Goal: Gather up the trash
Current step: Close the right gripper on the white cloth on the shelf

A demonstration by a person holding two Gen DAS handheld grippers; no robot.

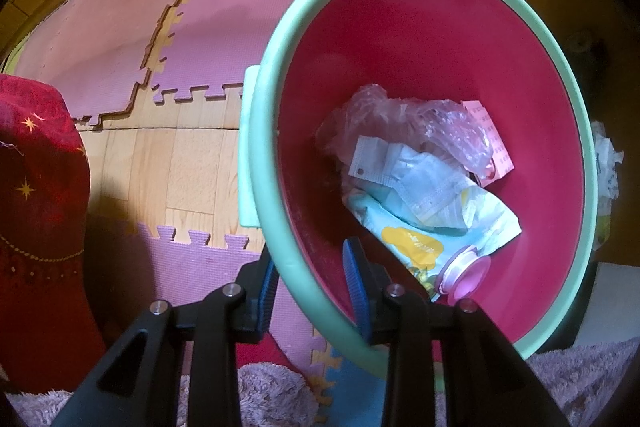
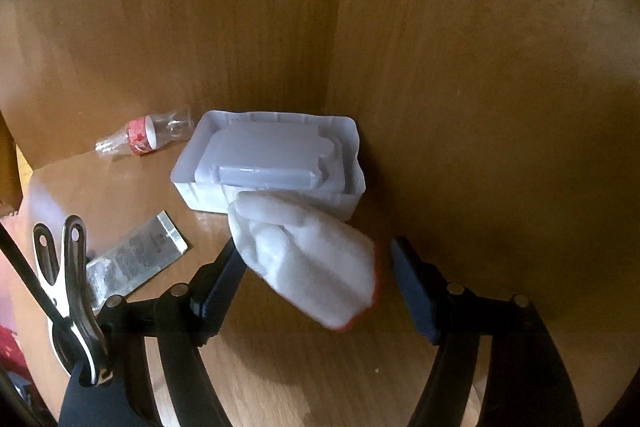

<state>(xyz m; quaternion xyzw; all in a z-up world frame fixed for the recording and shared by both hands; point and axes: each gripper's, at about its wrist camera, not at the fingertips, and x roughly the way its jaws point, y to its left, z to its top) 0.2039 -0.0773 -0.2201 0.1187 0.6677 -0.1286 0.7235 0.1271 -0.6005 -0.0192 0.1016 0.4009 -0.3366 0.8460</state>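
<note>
My left gripper [image 1: 310,259] is shut on the mint-green rim of a basin [image 1: 276,75] with a pink inside. One pad sits outside the wall and one inside. In the basin lie a crumpled clear plastic bag [image 1: 404,123], a face mask [image 1: 416,175], a wipes packet [image 1: 424,243] and a pink slip [image 1: 492,139]. In the right wrist view a white glove [image 2: 308,263] with an orange cuff lies on the wooden floor between the fingers of my right gripper [image 2: 316,247]. That gripper is open, and its right pad [image 2: 412,287] stands clear of the glove.
Beyond the glove a white plastic tray [image 2: 272,159] sits in the corner of two wooden panels. An empty bottle [image 2: 140,137] with a red label and a silver wrapper [image 2: 136,259] lie to the left. A metal clip [image 2: 68,287] hangs beside the gripper. Pink foam mats [image 1: 224,27] and red cloth [image 1: 40,187] flank the basin.
</note>
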